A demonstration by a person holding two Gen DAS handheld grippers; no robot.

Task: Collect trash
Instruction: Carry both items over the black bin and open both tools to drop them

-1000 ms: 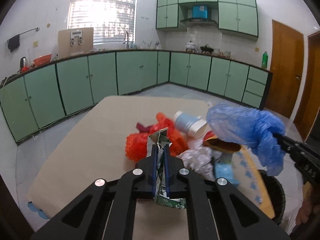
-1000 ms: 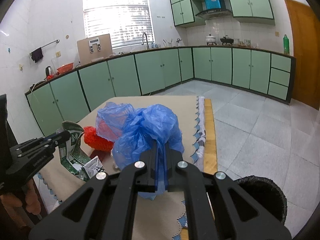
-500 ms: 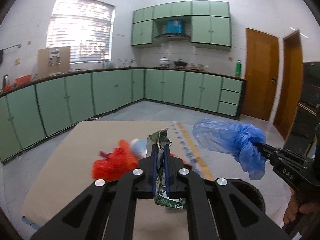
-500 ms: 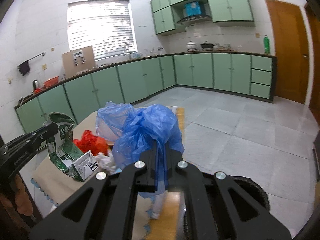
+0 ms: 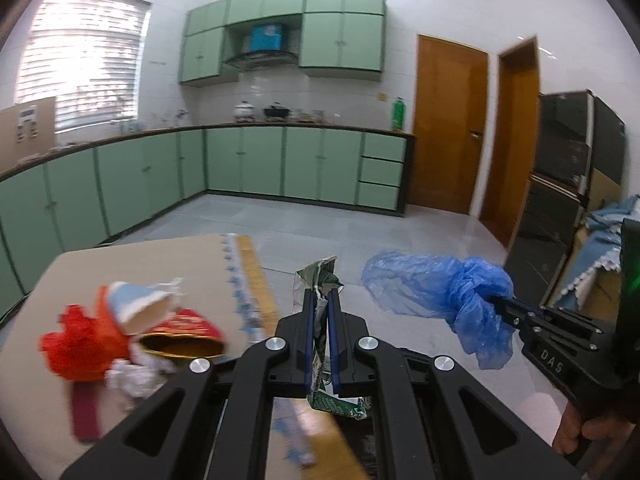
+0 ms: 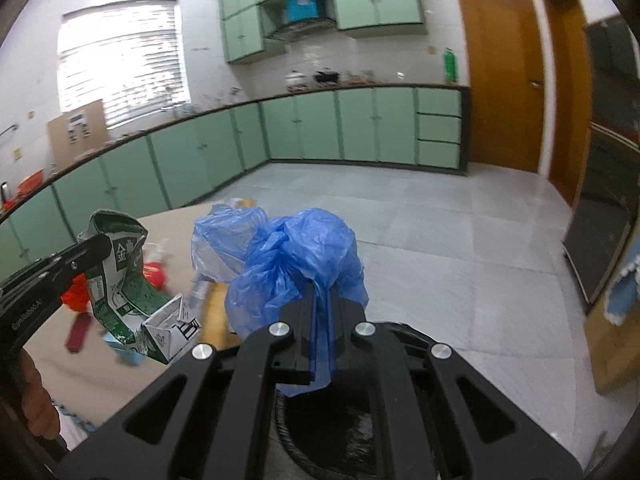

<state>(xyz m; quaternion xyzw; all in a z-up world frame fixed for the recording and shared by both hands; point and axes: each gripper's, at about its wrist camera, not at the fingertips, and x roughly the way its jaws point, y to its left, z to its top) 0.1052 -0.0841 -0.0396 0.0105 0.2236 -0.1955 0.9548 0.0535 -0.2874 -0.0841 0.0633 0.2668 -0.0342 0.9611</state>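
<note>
Left wrist view: our left gripper [image 5: 320,300] is clamped on a crushed green carton [image 5: 318,280]; our right gripper [image 6: 320,300] pinches a blue plastic bag [image 6: 296,248] above the black bin [image 6: 320,428].

Green-white carton [image 5: 320,284]; blue plastic bag [image 6: 296,248]; mint-green cabinets [image 5: 248,164]; black grippers.

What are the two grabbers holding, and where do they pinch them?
The left gripper pinches the crushed green milk carton near its torn top. The right gripper pinches the blue plastic bag by its bunched end.
</note>
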